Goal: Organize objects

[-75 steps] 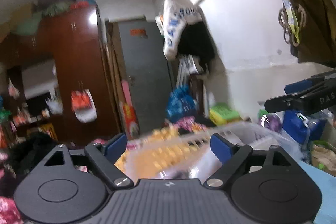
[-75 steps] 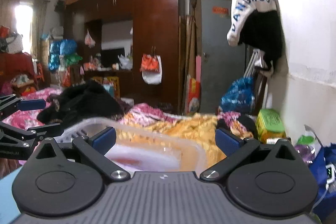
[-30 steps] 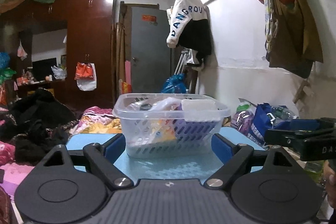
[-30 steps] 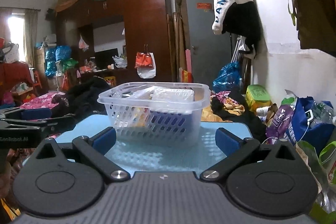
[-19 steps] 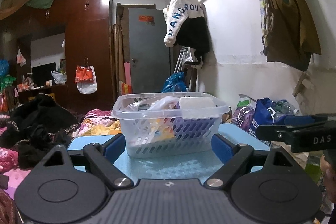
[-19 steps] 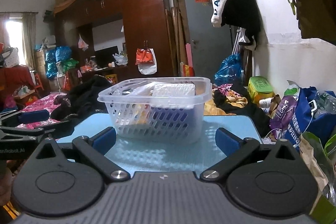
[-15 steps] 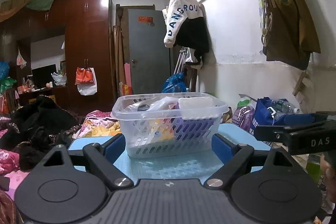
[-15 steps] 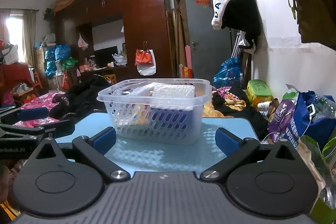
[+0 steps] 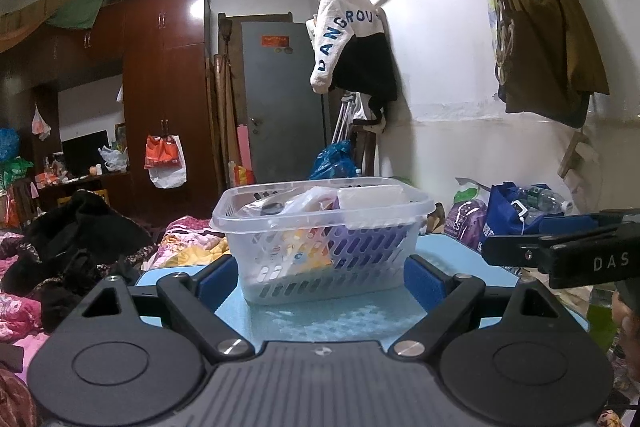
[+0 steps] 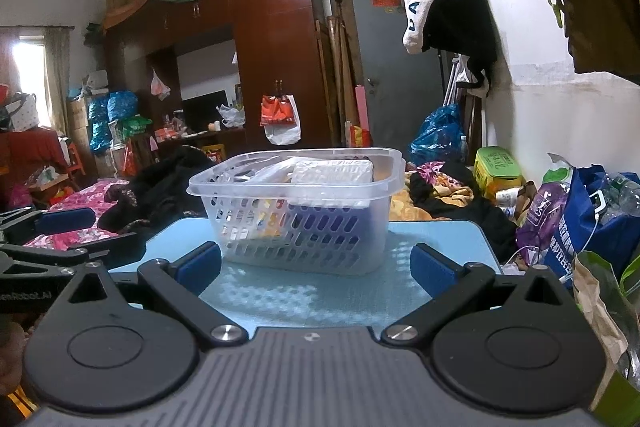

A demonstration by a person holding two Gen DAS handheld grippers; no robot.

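Note:
A clear plastic basket (image 9: 360,251) with slotted walls stands on the small light-blue table (image 9: 340,319). It holds several packets, among them a white one (image 9: 372,195) at the top right. My left gripper (image 9: 318,281) is open just short of the basket, its blue pads wide apart and empty. The right wrist view shows the same basket (image 10: 320,231) on the table (image 10: 280,299). My right gripper (image 10: 316,265) is open in front of it and holds nothing. Each gripper shows in the other's view: the right one (image 9: 560,251) at the right edge, the left one (image 10: 52,227) at the left.
Full bags (image 10: 580,219) crowd the floor along the white wall on the right. A bed with dark clothes (image 9: 80,239) and pink bedding lies to the left. A brown wardrobe (image 10: 272,59), a grey door and a hanging white-and-black jacket (image 9: 352,47) are behind.
The basket was close and blurred between my grippers at first. It now stands on the table, farther ahead of both. Over the last second almost nothing has shifted.

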